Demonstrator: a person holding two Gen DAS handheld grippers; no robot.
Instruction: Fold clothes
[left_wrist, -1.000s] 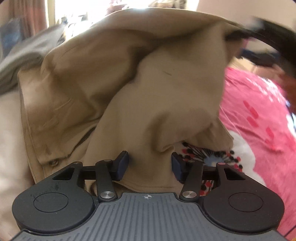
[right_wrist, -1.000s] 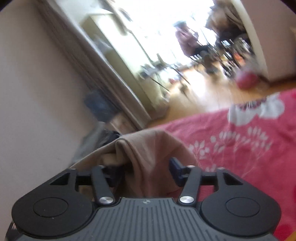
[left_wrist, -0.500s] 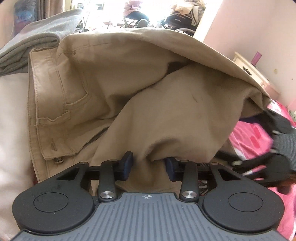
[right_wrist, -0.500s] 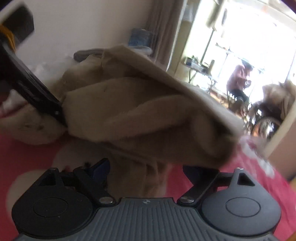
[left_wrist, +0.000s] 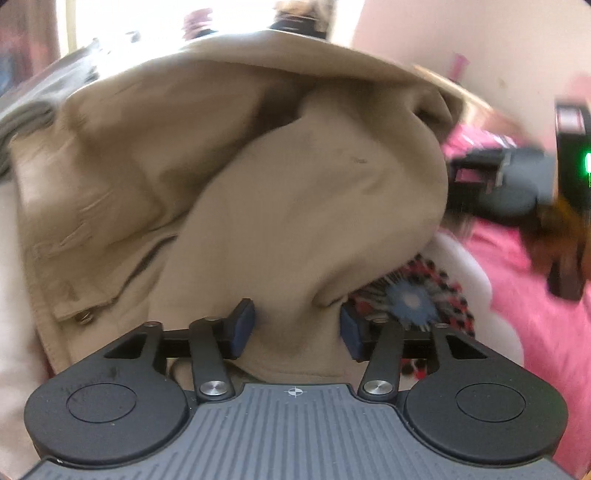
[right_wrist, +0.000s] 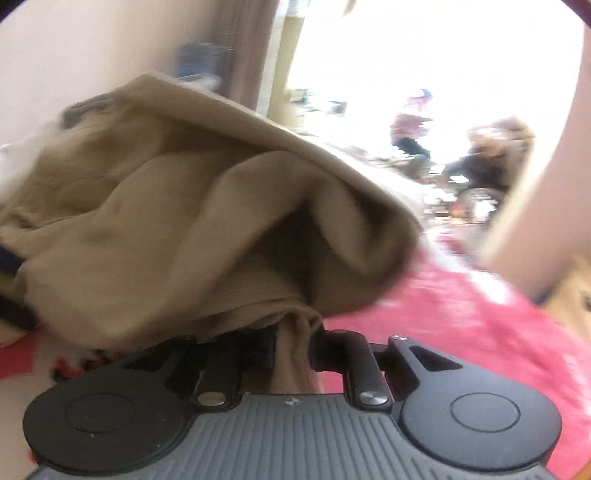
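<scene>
A pair of khaki trousers (left_wrist: 280, 192) lies bunched on a pink floral bedspread (left_wrist: 524, 280), with the fly and button at lower left in the left wrist view. My left gripper (left_wrist: 293, 325) is open, its blue pads on either side of a fold of the trouser cloth. In the right wrist view the trousers (right_wrist: 177, 221) are a rumpled heap. My right gripper (right_wrist: 295, 350) is shut on a pinched edge of the khaki cloth. The right gripper's body shows blurred at the right of the left wrist view (left_wrist: 517, 184).
Grey folded clothes (left_wrist: 26, 110) lie at the far left, a cream fabric (left_wrist: 14, 295) beside the trousers. A bright doorway with people (right_wrist: 413, 125) and a curtain (right_wrist: 251, 55) stand beyond the bed. A pale wall (left_wrist: 480, 44) rises at the right.
My right gripper has closed from open onto the trouser edge. My left gripper's jaws have widened around the fold. Both views are blurred with motion.
</scene>
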